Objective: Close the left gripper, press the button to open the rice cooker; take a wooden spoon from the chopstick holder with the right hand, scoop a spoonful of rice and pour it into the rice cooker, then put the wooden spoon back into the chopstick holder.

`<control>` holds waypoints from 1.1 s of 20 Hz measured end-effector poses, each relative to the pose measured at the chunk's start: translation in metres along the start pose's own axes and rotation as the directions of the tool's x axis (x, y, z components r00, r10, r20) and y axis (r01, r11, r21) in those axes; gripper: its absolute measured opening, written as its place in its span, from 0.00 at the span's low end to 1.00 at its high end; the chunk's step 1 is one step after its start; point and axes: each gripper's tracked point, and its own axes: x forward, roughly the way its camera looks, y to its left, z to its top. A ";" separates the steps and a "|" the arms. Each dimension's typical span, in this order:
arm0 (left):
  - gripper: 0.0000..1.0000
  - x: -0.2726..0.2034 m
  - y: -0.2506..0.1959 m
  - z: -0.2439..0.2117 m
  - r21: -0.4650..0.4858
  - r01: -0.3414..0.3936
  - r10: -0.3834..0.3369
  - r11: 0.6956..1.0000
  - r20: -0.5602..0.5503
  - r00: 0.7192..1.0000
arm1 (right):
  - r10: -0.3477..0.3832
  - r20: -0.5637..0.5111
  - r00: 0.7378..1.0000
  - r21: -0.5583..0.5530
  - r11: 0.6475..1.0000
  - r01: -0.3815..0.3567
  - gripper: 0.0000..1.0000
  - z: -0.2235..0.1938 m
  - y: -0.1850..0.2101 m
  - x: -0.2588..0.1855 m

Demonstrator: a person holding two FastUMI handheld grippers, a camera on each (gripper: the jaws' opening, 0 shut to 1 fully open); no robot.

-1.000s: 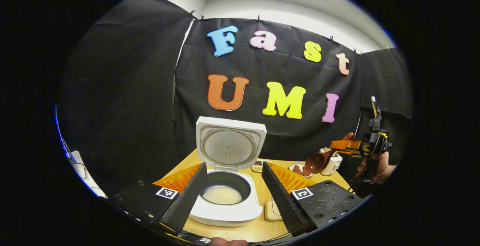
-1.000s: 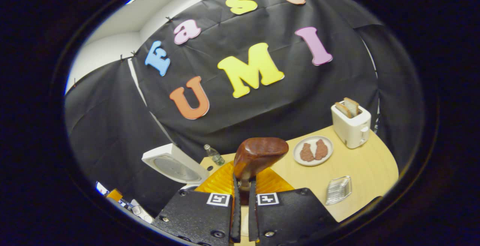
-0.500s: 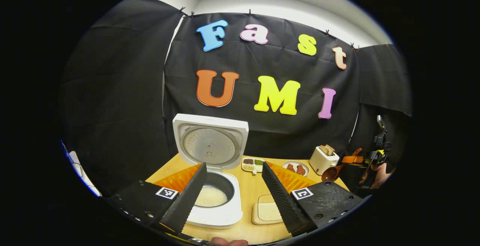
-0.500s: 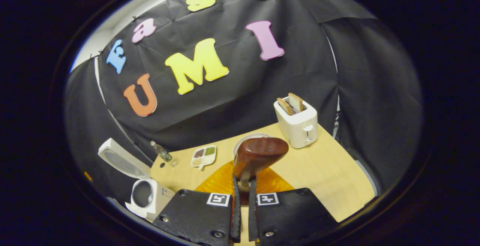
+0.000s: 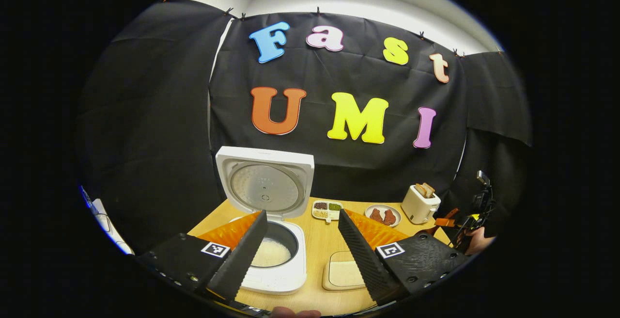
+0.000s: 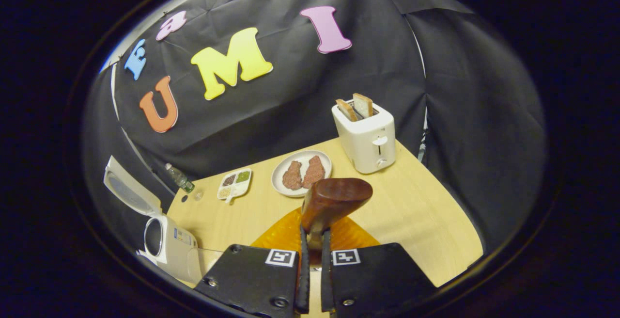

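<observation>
The white rice cooker (image 5: 271, 260) stands open, its lid (image 5: 264, 187) upright and white rice in the pot. My left gripper (image 5: 302, 255) hangs open just in front of it, with nothing between its fingers. A dark wooden spoon (image 6: 334, 199) sticks up from my right gripper (image 6: 312, 260), which is shut on the spoon's handle. Its bowl shows from behind, so any contents are hidden. In the left gripper view the right gripper (image 5: 453, 222) and the hand holding it sit low at the far right. The cooker (image 6: 167, 240) lies at the left edge of the right gripper view.
A shallow tray of rice (image 5: 345, 274) lies right of the cooker on the wooden table (image 6: 426, 221). Farther back stand a divided seasoning dish (image 6: 235, 183), a plate with two meat pieces (image 6: 301, 172), a white toaster with bread (image 6: 368, 136) and a small bottle (image 6: 179, 177).
My right gripper has carried the spoon away from the cooker, to the right and lower, near the toaster and plate. The left gripper has drawn back a little and stays open.
</observation>
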 end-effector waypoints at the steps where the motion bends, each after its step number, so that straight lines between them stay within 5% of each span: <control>1: 0.95 0.002 -0.001 -0.001 0.001 -0.001 0.001 1.000 -0.007 1.000 | -0.009 -0.008 1.000 0.000 1.000 0.009 0.15 -0.005 -0.003 0.007; 12: 0.94 0.009 -0.006 -0.002 0.041 0.005 -0.003 0.999 -0.038 0.999 | 0.028 -0.028 0.999 0.022 0.999 -0.027 0.23 -0.036 -0.003 0.038; 16: 0.94 0.010 -0.008 0.008 0.037 0.024 -0.024 0.999 -0.015 1.000 | 0.002 0.022 1.000 -0.045 0.999 -0.001 0.50 -0.018 -0.009 0.024; 17: 0.95 0.011 -0.007 0.012 0.037 0.029 -0.029 0.999 -0.004 1.000 | -0.010 0.039 0.999 -0.063 0.998 0.012 0.71 -0.012 -0.012 0.019; 22: 0.94 0.010 -0.005 0.035 0.019 0.057 -0.058 0.998 0.066 0.996 | -0.053 0.154 0.987 -0.099 0.993 0.069 0.77 0.034 -0.023 -0.023</control>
